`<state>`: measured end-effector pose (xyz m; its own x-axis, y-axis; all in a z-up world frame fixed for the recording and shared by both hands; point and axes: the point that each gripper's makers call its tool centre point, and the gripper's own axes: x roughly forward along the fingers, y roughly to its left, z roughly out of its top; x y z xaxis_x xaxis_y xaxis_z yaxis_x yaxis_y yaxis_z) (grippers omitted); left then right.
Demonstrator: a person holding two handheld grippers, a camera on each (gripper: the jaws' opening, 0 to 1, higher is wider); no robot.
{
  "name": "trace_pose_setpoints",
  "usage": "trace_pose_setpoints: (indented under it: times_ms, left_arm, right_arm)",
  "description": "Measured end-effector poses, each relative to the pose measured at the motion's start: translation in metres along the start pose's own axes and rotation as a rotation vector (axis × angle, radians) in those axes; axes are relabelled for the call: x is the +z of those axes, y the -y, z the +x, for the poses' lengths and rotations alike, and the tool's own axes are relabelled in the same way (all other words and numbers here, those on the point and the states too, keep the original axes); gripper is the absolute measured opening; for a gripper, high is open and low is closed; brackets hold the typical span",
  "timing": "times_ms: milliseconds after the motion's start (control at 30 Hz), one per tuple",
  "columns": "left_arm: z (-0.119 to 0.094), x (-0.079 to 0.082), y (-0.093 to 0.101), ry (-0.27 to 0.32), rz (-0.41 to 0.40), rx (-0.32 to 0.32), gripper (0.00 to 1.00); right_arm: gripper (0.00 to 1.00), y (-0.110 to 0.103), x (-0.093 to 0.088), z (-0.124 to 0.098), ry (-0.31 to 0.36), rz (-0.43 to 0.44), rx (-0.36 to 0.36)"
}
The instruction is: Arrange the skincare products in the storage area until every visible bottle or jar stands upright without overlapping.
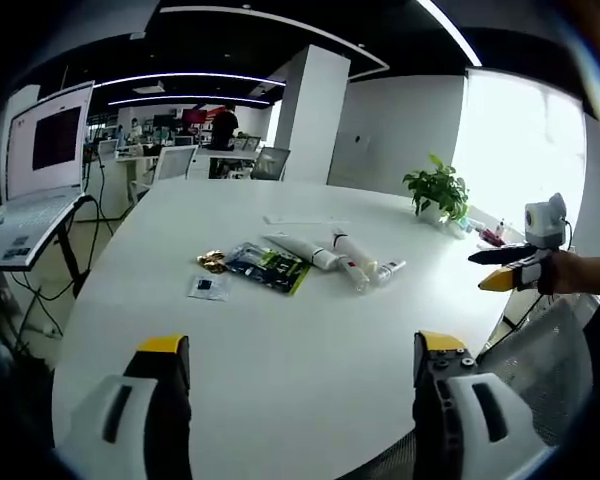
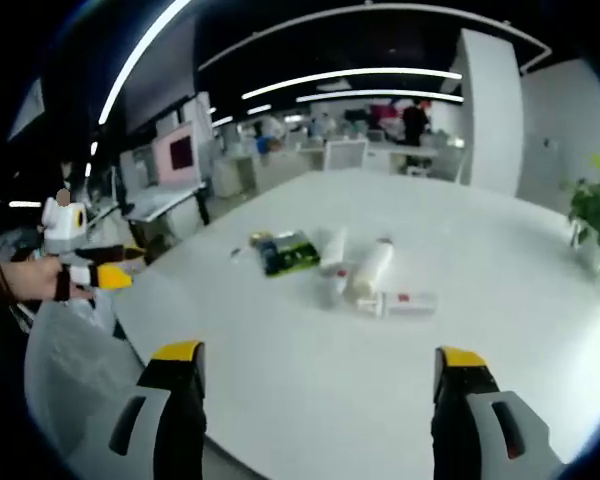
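Observation:
Several white skincare tubes lie flat in a cluster mid-table: a long tube [image 1: 303,250], a second tube [image 1: 349,257] and a small bottle [image 1: 389,269]. From the right gripper view they are a tube [image 2: 332,246], a bottle [image 2: 372,268] and a red-labelled tube [image 2: 401,303]. A green and blue packet [image 1: 268,267] [image 2: 285,252] lies beside them. My left gripper [image 1: 300,348] [image 2: 110,266] is open and empty above the near table edge. My right gripper [image 1: 495,268] [image 2: 320,356] is open and empty too, well short of the products.
The round white table [image 1: 280,370] [image 2: 310,400] also bears a gold item [image 1: 212,262], a small sachet [image 1: 208,288] and a potted plant [image 1: 438,190] [image 2: 595,210]. A laptop stand [image 1: 35,210] stands at the left. Office desks and chairs lie beyond.

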<state>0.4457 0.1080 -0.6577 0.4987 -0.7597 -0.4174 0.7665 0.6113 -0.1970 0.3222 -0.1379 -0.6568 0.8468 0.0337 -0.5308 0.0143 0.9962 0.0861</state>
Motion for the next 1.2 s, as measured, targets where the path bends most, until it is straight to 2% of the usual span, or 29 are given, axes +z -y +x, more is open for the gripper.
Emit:
trace_pose_setpoints:
  times_ms: [233,633,933,1200]
  left_arm:
    - [-0.001,0.001,-0.002,0.007,-0.017,0.006,0.86]
    - [-0.001,-0.001,-0.005,-0.001,-0.012,0.017,0.85]
    - [-0.001,-0.001,-0.005,-0.002,-0.016,0.016,0.84]
    - [-0.003,0.001,-0.009,0.011,-0.033,0.025,0.82]
  right_arm:
    - [0.97,0.005,0.029,0.015,0.010,-0.053,-0.001]
    - [0.93,0.010,0.043,0.029,-0.013,-0.098,0.012]
    - [0.90,0.007,0.069,0.041,0.000,-0.132,0.029]
    - [0.89,-0.004,0.094,0.048,0.008,-0.178,0.060]
